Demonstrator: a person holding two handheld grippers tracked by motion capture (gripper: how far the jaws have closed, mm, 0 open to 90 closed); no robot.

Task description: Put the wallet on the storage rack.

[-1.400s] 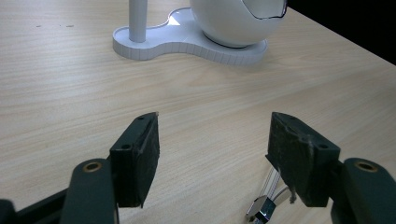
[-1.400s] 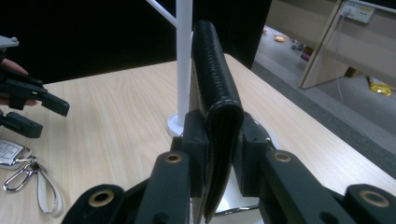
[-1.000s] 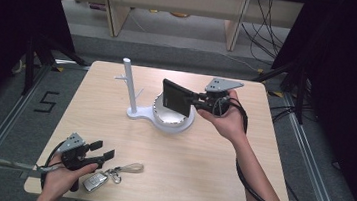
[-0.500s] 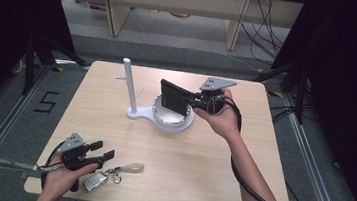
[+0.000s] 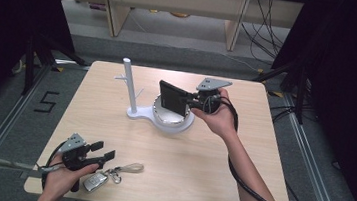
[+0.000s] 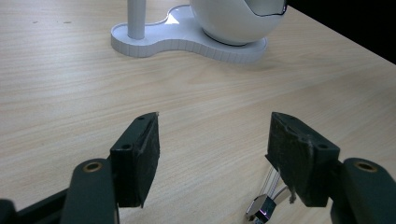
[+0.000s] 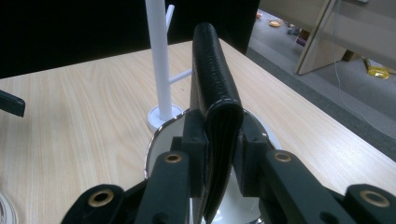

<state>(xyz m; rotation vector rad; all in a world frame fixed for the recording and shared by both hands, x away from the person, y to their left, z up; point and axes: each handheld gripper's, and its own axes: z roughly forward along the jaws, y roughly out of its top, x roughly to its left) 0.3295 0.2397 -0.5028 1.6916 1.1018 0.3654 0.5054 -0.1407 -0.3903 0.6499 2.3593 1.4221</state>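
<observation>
- The black wallet (image 5: 172,98) is clamped on edge in my right gripper (image 5: 192,101), held above the white bowl (image 5: 171,121) of the stand, which sits just past the middle of the counter (image 5: 199,173), toward 12 o'clock.
- In the right gripper view the wallet (image 7: 215,88) stands upright between my jaws, its folded spine toward the camera, with the bowl's shiny rim (image 7: 156,144) right below it.
- As I judge it, the step in hand is lowering the wallet into that bowl. To do it well I keep it centred over the opening, tip it flatter so it does not catch on the rim, and let go only once its lower edge rests inside.
- I would steer clear of the white post (image 5: 130,86) with its pegs at 9 o'clock of the bowl; a knock there could shift the whole stand.
- My right jaws are closed tight on the wallet, both pads pressing its sides.
- My left gripper (image 5: 103,155) rests at the counter's 7 o'clock corner, jaws wide apart and holding nothing.
- The car key (image 5: 95,181) with its loop strap lies on the counter just beside those jaws; in the left gripper view a bit of its metal ring (image 6: 262,206) shows next to one pad, whether touching I cannot tell.
</observation>
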